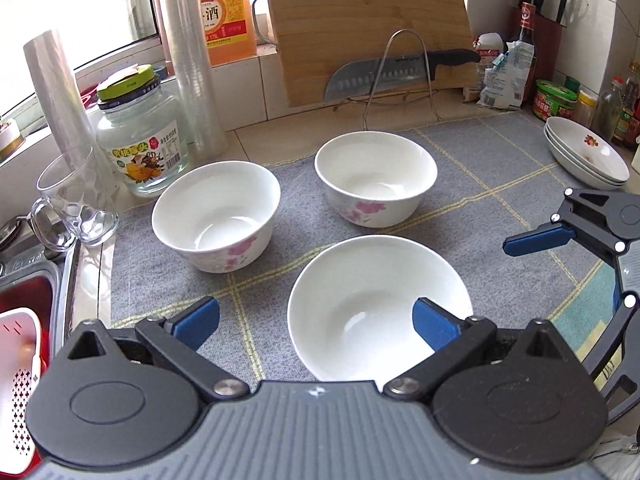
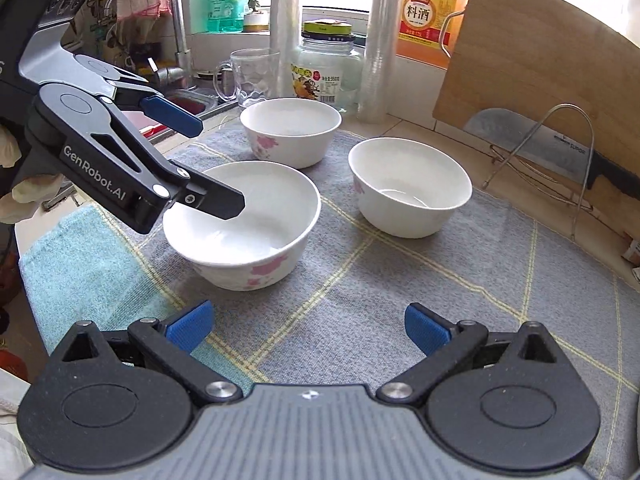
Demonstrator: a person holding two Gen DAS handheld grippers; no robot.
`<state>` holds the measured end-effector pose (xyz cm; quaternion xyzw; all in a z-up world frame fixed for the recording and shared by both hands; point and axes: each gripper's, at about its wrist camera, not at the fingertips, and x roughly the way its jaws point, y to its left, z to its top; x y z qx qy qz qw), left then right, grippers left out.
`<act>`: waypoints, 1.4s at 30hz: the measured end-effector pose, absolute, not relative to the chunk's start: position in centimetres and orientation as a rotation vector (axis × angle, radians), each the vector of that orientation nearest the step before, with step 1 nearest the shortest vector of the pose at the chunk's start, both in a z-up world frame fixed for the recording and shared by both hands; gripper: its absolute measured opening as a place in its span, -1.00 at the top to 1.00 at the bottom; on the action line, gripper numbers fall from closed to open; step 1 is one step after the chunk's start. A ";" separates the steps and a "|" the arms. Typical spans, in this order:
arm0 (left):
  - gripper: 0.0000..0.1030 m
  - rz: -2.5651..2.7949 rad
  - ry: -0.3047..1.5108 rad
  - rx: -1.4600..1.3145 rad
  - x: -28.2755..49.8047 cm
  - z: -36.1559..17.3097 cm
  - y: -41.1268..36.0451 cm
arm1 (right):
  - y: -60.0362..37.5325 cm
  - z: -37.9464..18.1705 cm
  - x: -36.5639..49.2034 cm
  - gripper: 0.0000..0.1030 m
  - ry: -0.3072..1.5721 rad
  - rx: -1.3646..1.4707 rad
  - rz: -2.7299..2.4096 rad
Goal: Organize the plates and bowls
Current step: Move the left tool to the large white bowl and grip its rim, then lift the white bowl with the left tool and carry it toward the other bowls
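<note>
Three white bowls with pink flowers stand on a grey checked mat (image 1: 500, 184). The near bowl (image 1: 360, 292) lies right under my left gripper (image 1: 316, 320), which is open. Its right finger hangs inside the bowl's rim and its left finger over the mat outside. The right wrist view shows that left gripper (image 2: 208, 164) straddling the rim of the same bowl (image 2: 256, 220). A second bowl (image 1: 216, 216) sits at the left and a third bowl (image 1: 376, 178) behind. Two stacked plates (image 1: 584, 152) rest at the far right. My right gripper (image 2: 308, 326) is open and empty above the mat.
A glass mug (image 1: 76, 204), a jar (image 1: 140, 136) and a tall stack of plastic cups (image 1: 196, 80) stand at the mat's left. Behind are a cutting board (image 1: 368, 20), a cleaver (image 1: 384, 72) on a wire rack, and bottles (image 1: 612, 108). The sink (image 1: 24, 292) is at the left.
</note>
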<state>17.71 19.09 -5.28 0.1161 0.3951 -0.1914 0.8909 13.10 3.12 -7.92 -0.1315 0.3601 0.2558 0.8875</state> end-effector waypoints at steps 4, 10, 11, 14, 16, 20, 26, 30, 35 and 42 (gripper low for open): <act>-0.94 -0.419 0.847 0.251 18.3 -5.8 19.5 | 4.9 -8.3 13.6 -1.00 0.733 -0.297 0.572; -0.78 -0.463 0.879 0.261 18.8 -6.3 19.4 | 6.5 -8.4 14.3 -0.99 0.721 -0.308 0.598; -0.75 -0.465 0.885 0.263 18.9 -6.4 19.4 | 6.7 -8.5 14.4 -0.99 0.722 -0.309 0.602; -0.60 -0.473 0.902 0.253 19.5 -6.6 19.4 | 7.1 -8.6 14.5 -0.96 0.718 -0.321 0.609; -0.50 -0.482 0.909 0.244 19.8 -6.6 19.4 | 7.3 -8.7 14.4 -0.90 0.714 -0.331 0.616; -0.34 -0.509 0.921 0.229 20.1 -6.6 19.2 | 7.6 -8.8 14.3 -0.79 0.709 -0.347 0.615; -0.22 -0.543 0.931 0.231 20.4 -6.6 18.7 | 7.8 -8.8 14.2 -0.68 0.709 -0.352 0.616; -0.16 -0.563 0.939 0.222 20.5 -6.6 18.7 | 7.9 -8.8 14.1 -0.67 0.704 -0.362 0.617; -0.10 -0.576 0.950 0.213 20.8 -6.6 18.6 | 8.0 -8.7 14.0 -0.64 0.705 -0.367 0.619; -0.10 -0.584 0.961 0.209 21.0 -6.5 18.6 | 8.1 -8.7 14.1 -0.64 0.713 -0.357 0.619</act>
